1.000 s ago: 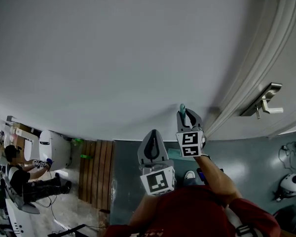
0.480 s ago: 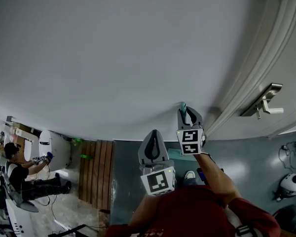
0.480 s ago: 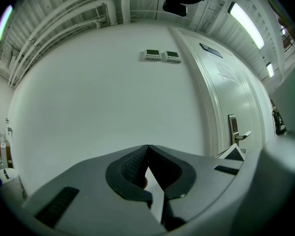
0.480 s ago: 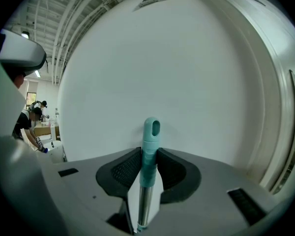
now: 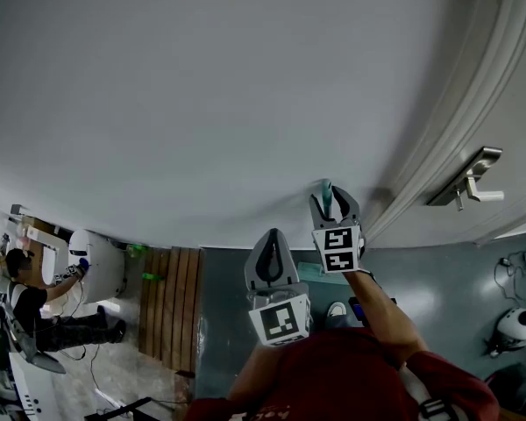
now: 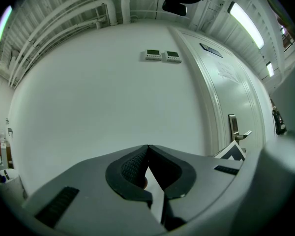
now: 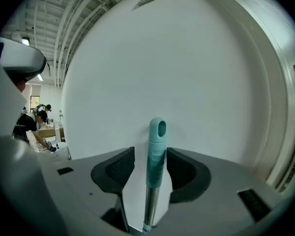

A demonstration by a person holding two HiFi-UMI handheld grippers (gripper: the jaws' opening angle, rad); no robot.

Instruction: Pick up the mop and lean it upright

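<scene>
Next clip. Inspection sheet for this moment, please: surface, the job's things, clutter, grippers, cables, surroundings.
Surface: grey floor, with wooden planks to its left.
Job's things: mop handle stands upright in front of the white wall.
Clutter: white rounded device on the floor.
Grippers: right gripper open, its jaws have just been opening, with the handle between them and not pressed; left gripper shut, nothing in it.
Cables: loose cords on the floor at far right.
Surroundings: door with lever handle; a person at work in the background.
</scene>
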